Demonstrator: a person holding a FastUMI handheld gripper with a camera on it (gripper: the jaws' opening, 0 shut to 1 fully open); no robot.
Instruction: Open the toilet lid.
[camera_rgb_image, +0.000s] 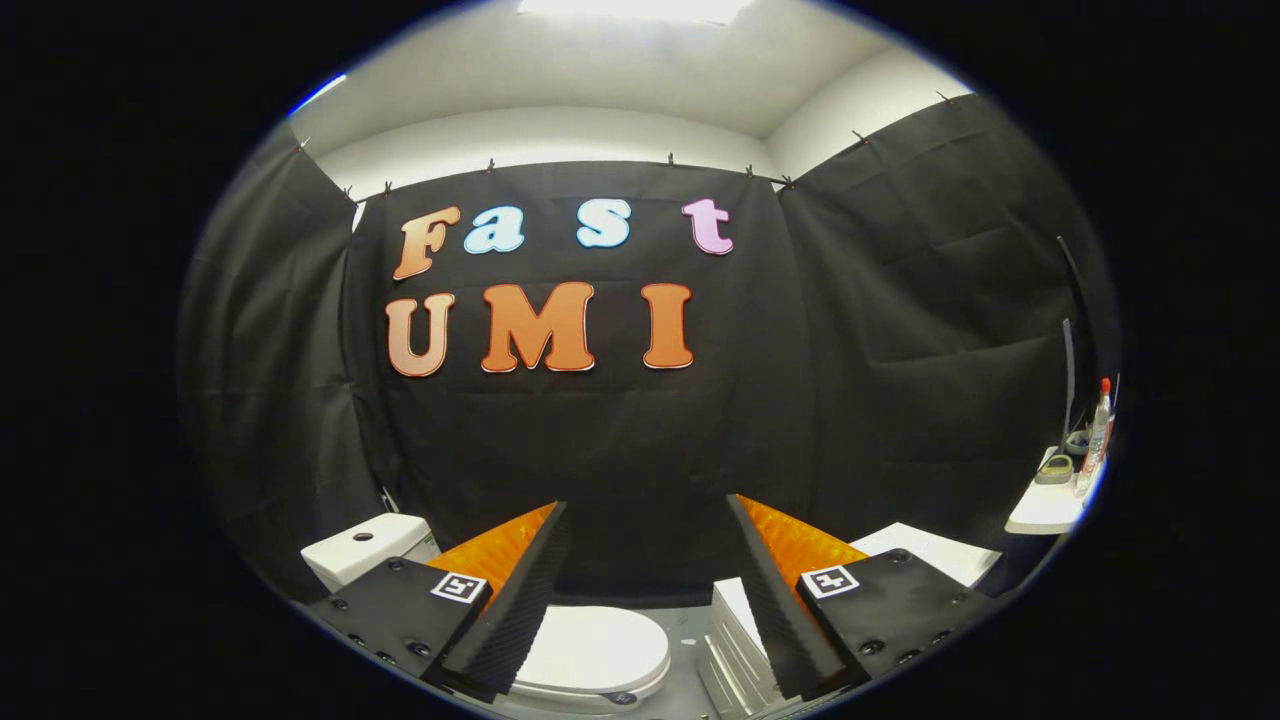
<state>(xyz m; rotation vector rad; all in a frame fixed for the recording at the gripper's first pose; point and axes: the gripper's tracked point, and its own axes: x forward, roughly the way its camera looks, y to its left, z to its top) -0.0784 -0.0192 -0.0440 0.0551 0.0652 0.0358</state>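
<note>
This is a mock bathroom built inside a booth. A white toilet (590, 650) with its lid closed sits at the bottom centre, its cistern (365, 545) at lower left. Black cloth (620, 430) covers the walls, and a small white counter (1045, 508) with bottles (1098, 430) stands at the right.

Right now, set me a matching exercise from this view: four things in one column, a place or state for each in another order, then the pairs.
Things:
1. toilet lid
2. cistern
3. claw
4. bottle

Places or states:
A. standing on the white shelf beside the booth wall
B. open, fingers spread, nothing between them
C. closed, lying flat, below and between the fingers
D. behind the bowl, against the black cloth, a button on top

Pairs: 1-C, 2-D, 3-B, 4-A
</note>
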